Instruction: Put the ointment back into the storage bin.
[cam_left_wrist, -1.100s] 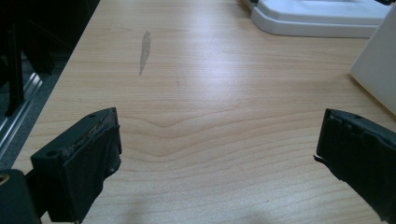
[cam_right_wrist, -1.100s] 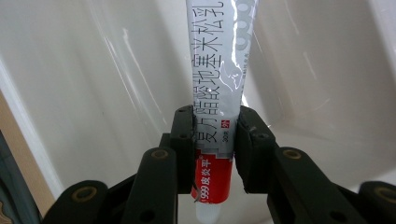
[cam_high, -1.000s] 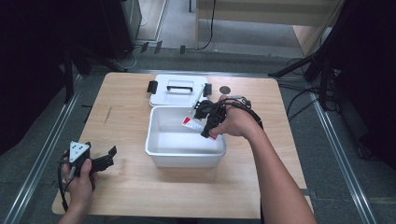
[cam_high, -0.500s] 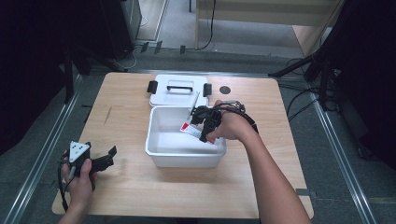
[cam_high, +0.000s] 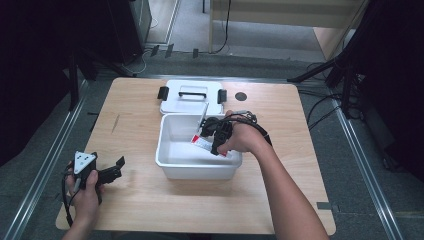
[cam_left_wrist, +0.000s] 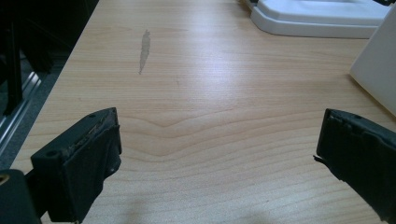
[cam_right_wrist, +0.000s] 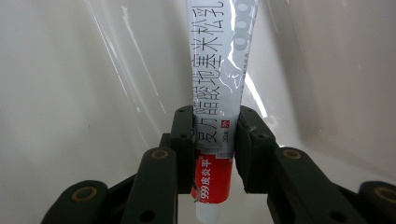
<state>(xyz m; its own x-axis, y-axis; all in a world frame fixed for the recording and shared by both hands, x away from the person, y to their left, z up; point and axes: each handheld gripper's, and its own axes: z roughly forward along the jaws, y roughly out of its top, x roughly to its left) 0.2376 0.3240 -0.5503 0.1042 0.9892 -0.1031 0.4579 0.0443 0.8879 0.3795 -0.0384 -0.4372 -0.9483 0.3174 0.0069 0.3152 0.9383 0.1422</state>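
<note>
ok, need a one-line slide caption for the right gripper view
Right gripper shut on a white-and-red ointment tube, holding it inside the white plastic bin.

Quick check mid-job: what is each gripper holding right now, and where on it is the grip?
The right gripper is shut on a white-and-red ointment tube, clamped across its flat body near the red end, inside the white bin. The left gripper is open, holding nothing.

Tabletop (cam_high: 135, 125) left of bin (cam_high: 170, 165) open; lid (cam_high: 192, 102) blocks behind bin.
</note>
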